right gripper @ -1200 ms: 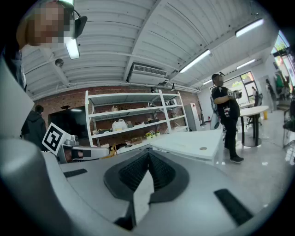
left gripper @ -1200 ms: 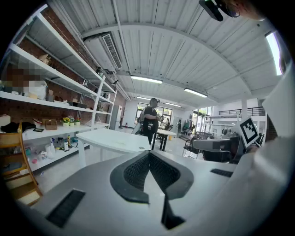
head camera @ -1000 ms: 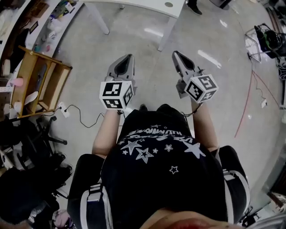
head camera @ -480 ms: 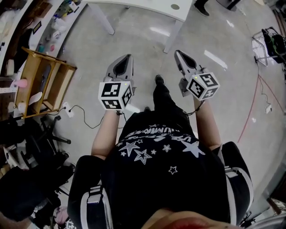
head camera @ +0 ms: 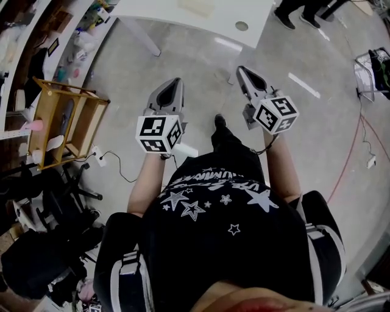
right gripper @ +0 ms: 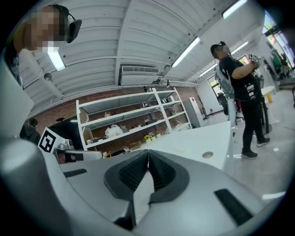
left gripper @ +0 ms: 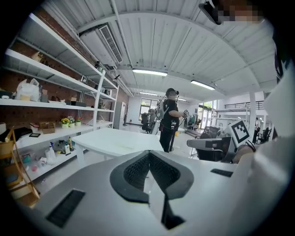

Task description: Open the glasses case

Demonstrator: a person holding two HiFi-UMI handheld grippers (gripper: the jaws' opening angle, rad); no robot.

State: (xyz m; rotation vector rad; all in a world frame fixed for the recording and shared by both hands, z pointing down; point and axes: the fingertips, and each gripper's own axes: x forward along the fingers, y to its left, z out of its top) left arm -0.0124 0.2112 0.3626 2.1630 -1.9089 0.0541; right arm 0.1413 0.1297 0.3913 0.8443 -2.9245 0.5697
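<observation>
No glasses case can be made out for certain. A pale flat object [head camera: 196, 7] lies on the white table [head camera: 158, 12] ahead, too small to identify. My left gripper [head camera: 175, 82] is held out over the floor, short of the table, jaws closed tip to tip with nothing between them. My right gripper [head camera: 241, 70] is level with it on the right, also shut and empty. In the left gripper view the left gripper [left gripper: 149, 153] points at the table [left gripper: 115, 140]. In the right gripper view the right gripper [right gripper: 148, 151] faces the table's corner [right gripper: 203, 138], which has a round cable hole [right gripper: 208, 155].
A wooden rack [head camera: 61, 122] and wall shelves [left gripper: 55, 83] stand on the left. A power cable [head camera: 116, 170] lies on the floor. A person [left gripper: 169, 120] stands beyond the table. A wire basket [head camera: 372, 70] is at the right, dark chairs [head camera: 36, 256] at lower left.
The person has walked forward: the white table has come closer in the head view. Both grippers stay shut and held out in front.
</observation>
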